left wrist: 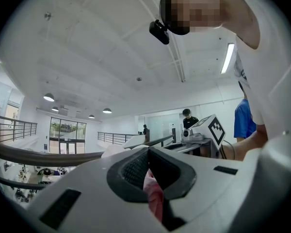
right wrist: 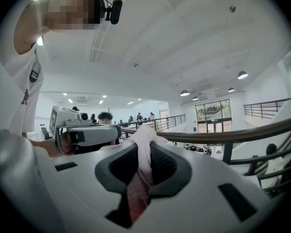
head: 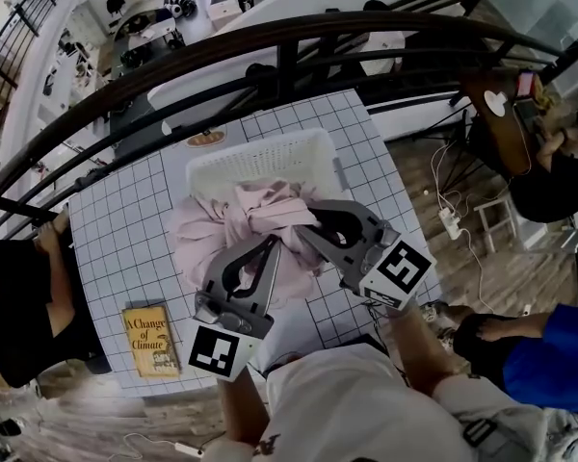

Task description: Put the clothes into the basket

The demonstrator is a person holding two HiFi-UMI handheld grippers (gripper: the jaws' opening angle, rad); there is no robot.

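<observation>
both your left gripper (head: 272,250) and right gripper (head: 306,231) are clamped on the pink garment (head: 210,227); its loose folds could snag the basket (head: 260,152) rim and spill.

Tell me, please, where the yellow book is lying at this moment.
In the head view, the yellow book lies on the checked table's near-left corner, left of the left gripper and apart from the pink clothes.
</observation>
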